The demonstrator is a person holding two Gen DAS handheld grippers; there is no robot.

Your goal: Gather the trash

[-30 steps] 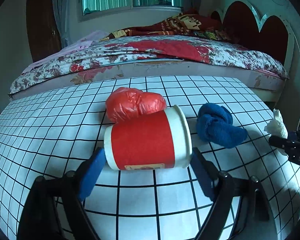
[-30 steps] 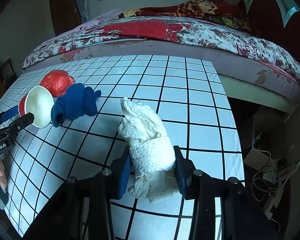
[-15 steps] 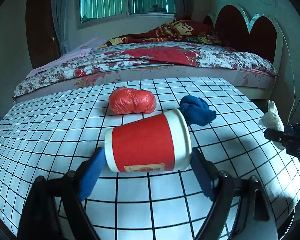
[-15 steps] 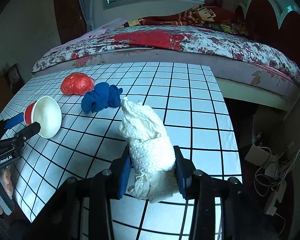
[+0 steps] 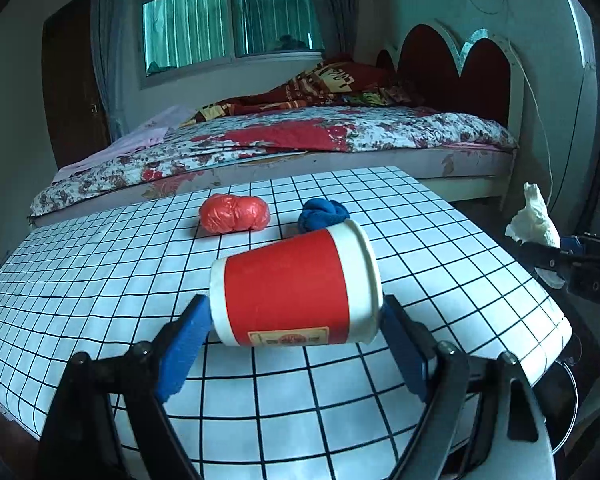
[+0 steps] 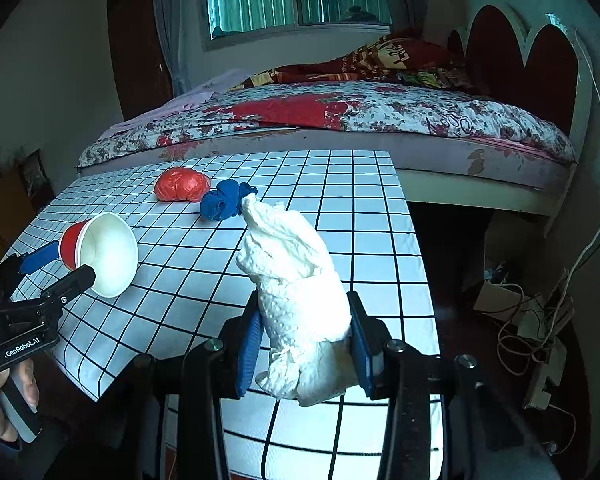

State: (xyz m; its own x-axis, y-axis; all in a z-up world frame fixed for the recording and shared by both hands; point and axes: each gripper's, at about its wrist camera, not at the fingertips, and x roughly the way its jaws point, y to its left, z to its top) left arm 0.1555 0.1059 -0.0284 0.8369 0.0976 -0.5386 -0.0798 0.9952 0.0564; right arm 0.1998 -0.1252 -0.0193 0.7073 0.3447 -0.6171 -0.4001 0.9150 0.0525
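My left gripper (image 5: 296, 320) is shut on a red paper cup (image 5: 292, 286) with a white rim, held sideways above the near part of the checked table (image 5: 100, 280). The cup (image 6: 100, 252) shows its open mouth in the right wrist view, with the left gripper (image 6: 64, 270) around it. A crumpled white tissue (image 6: 300, 292) is clamped in my right gripper (image 6: 304, 340), lifted over the table's right front corner. That tissue (image 5: 534, 220) and the right gripper (image 5: 556, 252) appear at the right edge of the left wrist view. On the table lie a red crumpled plastic bag (image 5: 236, 213) and a blue cloth ball (image 5: 322, 216).
A bed (image 5: 300, 140) with a floral cover stands just behind the table, its red headboard (image 5: 460, 68) at the right. Cables and a power strip (image 6: 540, 320) lie on the dark floor right of the table. A person's hand (image 6: 4, 408) holds the left gripper's handle.
Both grippers have pulled back and risen from the table with the cup and the tissue still held. The red bag and blue cloth now look farther away.
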